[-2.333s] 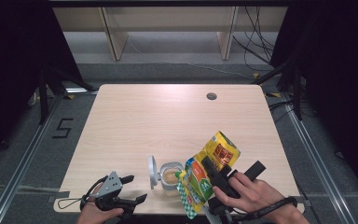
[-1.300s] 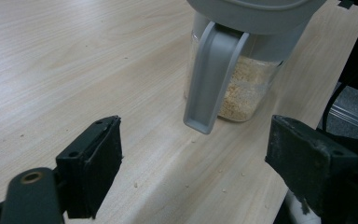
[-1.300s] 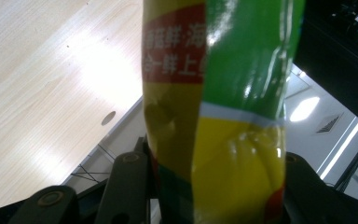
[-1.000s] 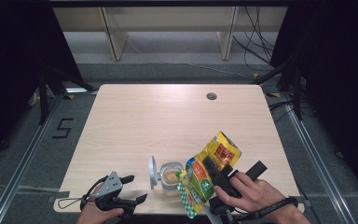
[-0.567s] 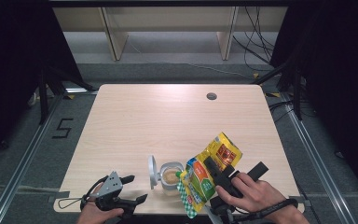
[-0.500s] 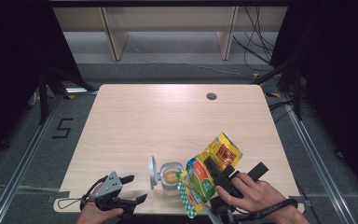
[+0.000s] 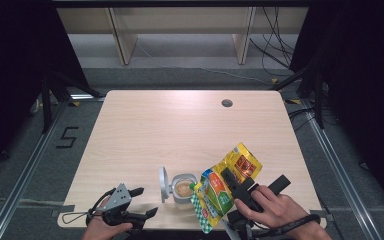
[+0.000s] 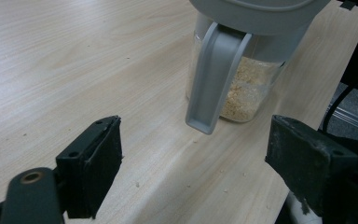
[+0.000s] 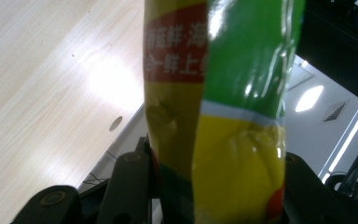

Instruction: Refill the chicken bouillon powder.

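Observation:
A clear jar [image 7: 182, 188] of pale brown granules stands near the table's front edge, its grey lid [image 7: 163, 183] flipped open to the left. In the left gripper view the jar [image 8: 242, 93] is close ahead, with the lid's flap [image 8: 214, 84] hanging down its side. My left gripper [image 7: 139, 204] [image 8: 200, 172] rests low at the front left, open, with nothing between its jaws. My right gripper [image 7: 232, 181] [image 9: 214, 186] is shut on a yellow and green snack bag [image 7: 215, 192] [image 9: 223, 116], held tilted just right of the jar with its lower end by the jar's mouth.
The wooden table [image 7: 180, 130] has a round cable hole [image 7: 227, 103] at the back right. A few crumbs [image 8: 186, 175] lie on the wood by the jar. Shelving legs and cables [image 7: 275, 55] stand on the floor beyond the far edge.

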